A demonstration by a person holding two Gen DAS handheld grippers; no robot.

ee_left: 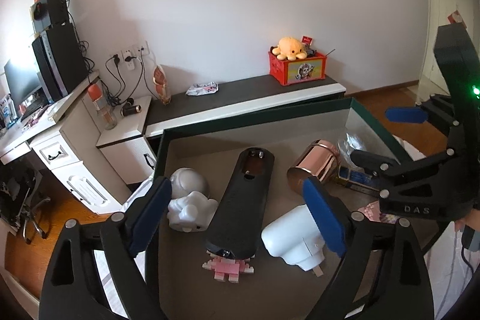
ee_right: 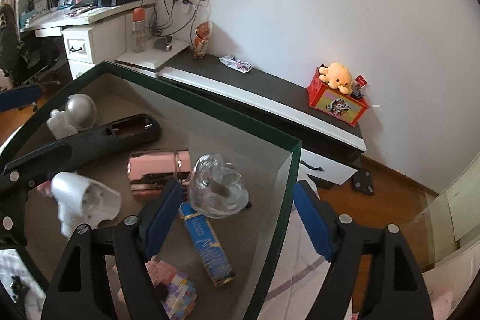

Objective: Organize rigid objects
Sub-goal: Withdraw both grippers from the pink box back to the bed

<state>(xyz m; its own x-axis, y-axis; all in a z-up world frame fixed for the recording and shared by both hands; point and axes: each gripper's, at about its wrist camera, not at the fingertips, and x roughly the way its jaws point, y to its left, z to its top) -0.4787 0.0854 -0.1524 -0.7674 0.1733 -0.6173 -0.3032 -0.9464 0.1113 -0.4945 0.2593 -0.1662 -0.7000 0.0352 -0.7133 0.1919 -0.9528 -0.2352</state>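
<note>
A shallow green-rimmed box (ee_left: 255,125) holds a long black remote-like casing (ee_left: 243,200), a white astronaut figure (ee_left: 189,200), a rose-gold can (ee_left: 315,167) lying on its side, a white plug adapter (ee_left: 291,239) and a pink brick figure (ee_left: 228,266). A clear glass piece (ee_right: 216,188), a blue carton (ee_right: 207,245) and a pastel brick block (ee_right: 177,290) lie near the box's right wall. My left gripper (ee_left: 237,215) hovers open over the casing, its pads apart from it. Open too, my right gripper (ee_right: 237,219) straddles the box's right wall (ee_right: 288,185) and holds nothing.
The box rests on a pale striped sheet (ee_right: 300,275). Behind it a low dark-topped cabinet (ee_left: 240,92) runs along the wall, carrying a red crate (ee_left: 297,68) with an orange plush octopus. A white desk (ee_left: 54,140) with a monitor stands at the left, on wooden floor.
</note>
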